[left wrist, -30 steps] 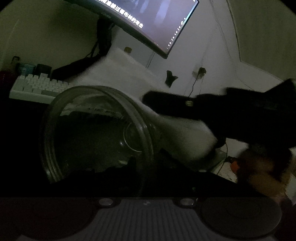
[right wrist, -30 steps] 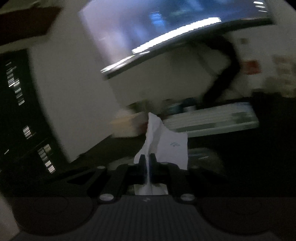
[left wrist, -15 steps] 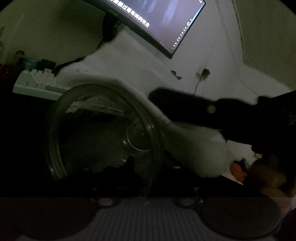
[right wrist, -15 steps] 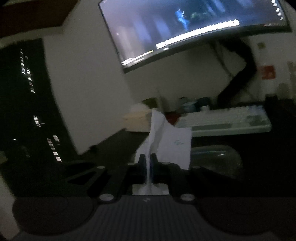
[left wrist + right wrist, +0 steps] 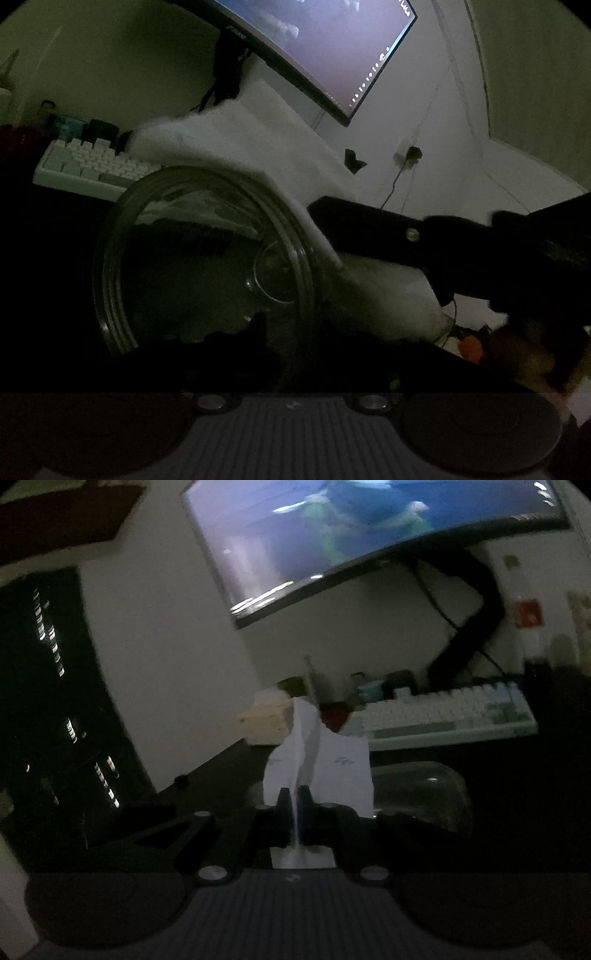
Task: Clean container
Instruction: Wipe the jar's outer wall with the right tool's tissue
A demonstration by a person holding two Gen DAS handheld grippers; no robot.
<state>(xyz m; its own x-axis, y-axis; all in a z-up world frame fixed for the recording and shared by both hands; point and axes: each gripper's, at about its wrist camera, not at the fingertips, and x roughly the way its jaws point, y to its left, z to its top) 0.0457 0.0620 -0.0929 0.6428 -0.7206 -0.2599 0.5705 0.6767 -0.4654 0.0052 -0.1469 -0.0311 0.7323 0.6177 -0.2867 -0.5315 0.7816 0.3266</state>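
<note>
The left gripper [image 5: 258, 332] grips a round clear glass jar [image 5: 207, 266] by its rim. The right gripper [image 5: 294, 801] pinches crumpled white tissue [image 5: 317, 764] beside it.

The left gripper [image 5: 258, 343] is lost in shadow under the glass container [image 5: 207, 258], so its grip cannot be read. Beyond the right gripper [image 5: 294, 805], the monitor [image 5: 369, 535] is cut off above, and small items behind the keyboard [image 5: 443, 716] look blurred, perhaps jars.

The right gripper [image 5: 294, 797] pinches a white tissue [image 5: 317, 766]; a clear container [image 5: 424, 794], seemingly on its side, lies right, keyboard [image 5: 450, 716] beyond.
</note>
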